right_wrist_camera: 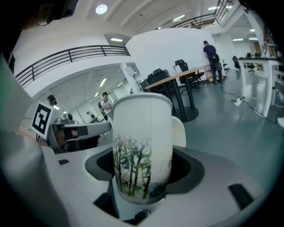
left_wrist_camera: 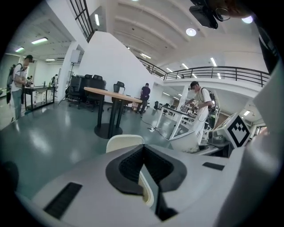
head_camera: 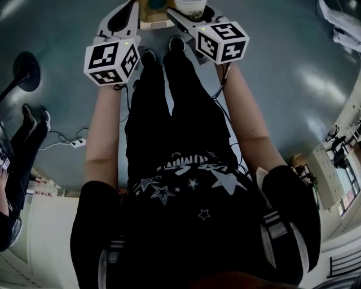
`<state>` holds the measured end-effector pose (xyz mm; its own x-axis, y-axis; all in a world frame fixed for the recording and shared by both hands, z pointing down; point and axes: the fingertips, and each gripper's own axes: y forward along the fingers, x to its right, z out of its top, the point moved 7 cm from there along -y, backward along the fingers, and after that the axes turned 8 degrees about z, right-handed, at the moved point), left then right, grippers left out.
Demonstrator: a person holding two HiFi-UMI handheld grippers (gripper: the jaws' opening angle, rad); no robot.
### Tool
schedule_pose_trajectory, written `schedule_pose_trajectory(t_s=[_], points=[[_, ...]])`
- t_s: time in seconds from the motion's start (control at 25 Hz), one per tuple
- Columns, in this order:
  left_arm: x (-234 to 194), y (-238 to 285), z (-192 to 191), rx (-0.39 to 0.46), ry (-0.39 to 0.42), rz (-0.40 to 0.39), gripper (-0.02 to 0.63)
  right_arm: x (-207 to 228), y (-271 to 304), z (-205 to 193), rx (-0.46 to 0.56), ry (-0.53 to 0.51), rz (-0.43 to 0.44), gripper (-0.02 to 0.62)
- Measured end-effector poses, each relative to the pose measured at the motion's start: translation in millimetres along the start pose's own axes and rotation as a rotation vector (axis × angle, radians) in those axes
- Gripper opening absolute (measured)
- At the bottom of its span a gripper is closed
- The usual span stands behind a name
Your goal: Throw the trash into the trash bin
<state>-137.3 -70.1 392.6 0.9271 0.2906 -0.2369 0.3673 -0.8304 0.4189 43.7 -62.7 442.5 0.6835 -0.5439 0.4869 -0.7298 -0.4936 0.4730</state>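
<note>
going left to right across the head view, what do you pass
round black stand base → power strip on the floor → left gripper → cream-coloured item → paper cup

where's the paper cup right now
The paper cup stands upright, gripped between the jaws of the right gripper. In the head view it is at the top edge, just right of a cream container.

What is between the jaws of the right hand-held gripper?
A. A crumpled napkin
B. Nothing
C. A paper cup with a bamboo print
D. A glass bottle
C: in the right gripper view, the paper cup, white with green bamboo printed on it, stands upright between the jaws of the right hand-held gripper, which close on its lower part.
</note>
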Motion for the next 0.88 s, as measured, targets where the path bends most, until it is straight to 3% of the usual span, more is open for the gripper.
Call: schedule_pose_trajectory(t_s=[0.28,0.88], points=[[-8.1,20.3,-54.1,-0.052,-0.045,0.057,0.011,23.6,26.9,-29.7,-0.053,0.007,0.029,0.299],[-23.8,78.2,-97.5,-0.155,-0.073,0.102,0.011,65.3,61.2,-57.4,-0.152,0.042,0.041,0.299]])
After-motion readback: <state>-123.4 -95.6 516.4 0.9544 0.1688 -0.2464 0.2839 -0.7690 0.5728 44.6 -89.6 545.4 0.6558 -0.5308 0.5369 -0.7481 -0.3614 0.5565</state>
